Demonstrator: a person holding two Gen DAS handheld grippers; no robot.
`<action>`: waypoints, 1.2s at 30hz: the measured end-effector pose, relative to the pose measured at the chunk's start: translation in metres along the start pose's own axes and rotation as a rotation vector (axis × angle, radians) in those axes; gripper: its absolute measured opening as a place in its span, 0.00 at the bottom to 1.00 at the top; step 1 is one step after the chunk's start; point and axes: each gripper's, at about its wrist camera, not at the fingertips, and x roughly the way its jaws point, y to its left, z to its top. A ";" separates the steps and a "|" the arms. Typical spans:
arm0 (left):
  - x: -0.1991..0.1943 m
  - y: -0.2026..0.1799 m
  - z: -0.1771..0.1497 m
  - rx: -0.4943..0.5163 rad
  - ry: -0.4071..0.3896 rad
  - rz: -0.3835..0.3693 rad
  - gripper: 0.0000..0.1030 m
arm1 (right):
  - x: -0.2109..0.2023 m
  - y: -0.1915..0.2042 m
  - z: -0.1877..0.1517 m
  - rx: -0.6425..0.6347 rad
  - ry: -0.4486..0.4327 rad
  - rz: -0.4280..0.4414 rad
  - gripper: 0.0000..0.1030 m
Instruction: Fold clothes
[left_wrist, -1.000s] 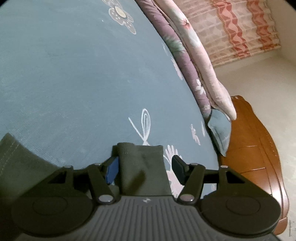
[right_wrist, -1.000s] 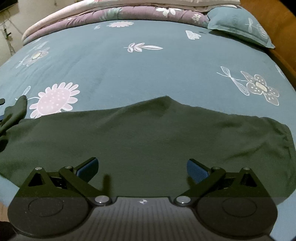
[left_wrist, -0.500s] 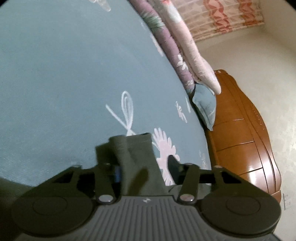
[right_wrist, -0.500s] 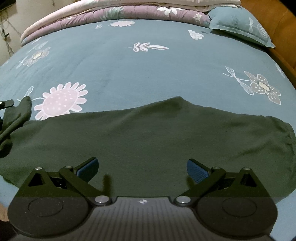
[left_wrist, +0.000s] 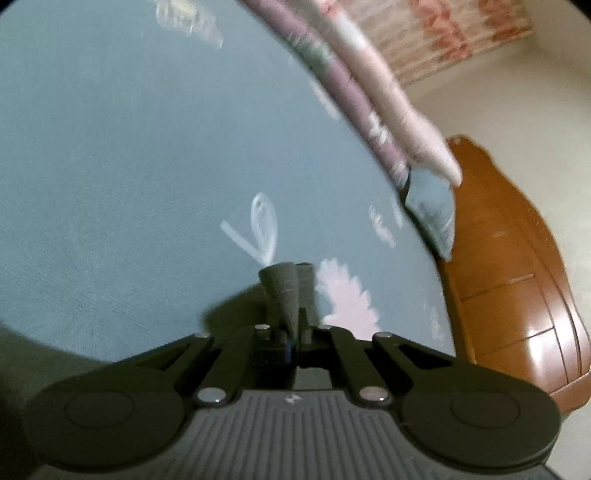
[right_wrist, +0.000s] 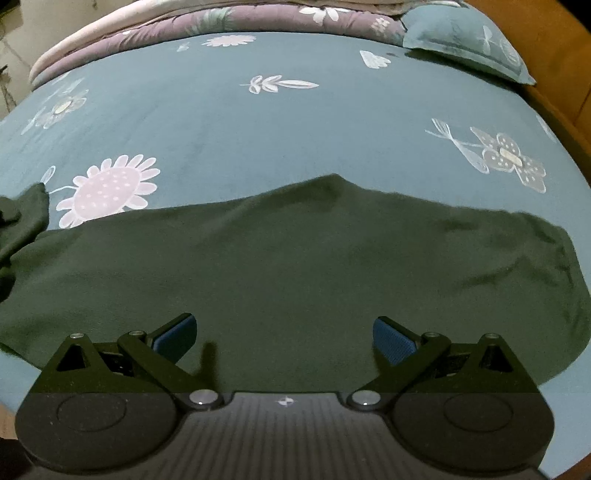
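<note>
A dark green garment (right_wrist: 295, 266) lies spread flat across the near part of the bed. My right gripper (right_wrist: 284, 336) hovers over its near edge, open, with nothing pinched between the blue pads (right_wrist: 177, 332). The left gripper (left_wrist: 293, 332) has its jaws closing down on a bunched end of the garment, the cuff (left_wrist: 286, 291), which sticks up past the fingertips, lifted off the sheet. In the right wrist view that raised end (right_wrist: 26, 210) shows at the far left; the left gripper itself is out of that frame.
The bed has a blue-grey sheet (right_wrist: 258, 129) printed with flowers. A rolled purple and pink quilt (right_wrist: 184, 26) and a blue pillow (right_wrist: 461, 40) lie along its far edge. A wooden headboard (left_wrist: 517, 295) stands at the right; a curtain (left_wrist: 443, 37) hangs beyond.
The left jaws have come together on the garment's end, squeezing it into a narrow bunch, and the left hand has risen slightly and rolled. The right gripper has stayed open and nearly still.
</note>
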 end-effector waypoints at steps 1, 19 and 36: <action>-0.010 -0.005 -0.002 0.011 -0.026 0.013 0.01 | 0.000 0.000 0.001 -0.008 -0.001 0.003 1.00; -0.131 -0.089 -0.028 0.146 -0.409 0.095 0.01 | 0.032 0.027 0.042 -0.221 -0.029 0.194 1.00; -0.118 0.018 -0.074 -0.080 -0.441 0.191 0.01 | 0.015 0.052 0.056 -0.331 -0.059 0.236 0.98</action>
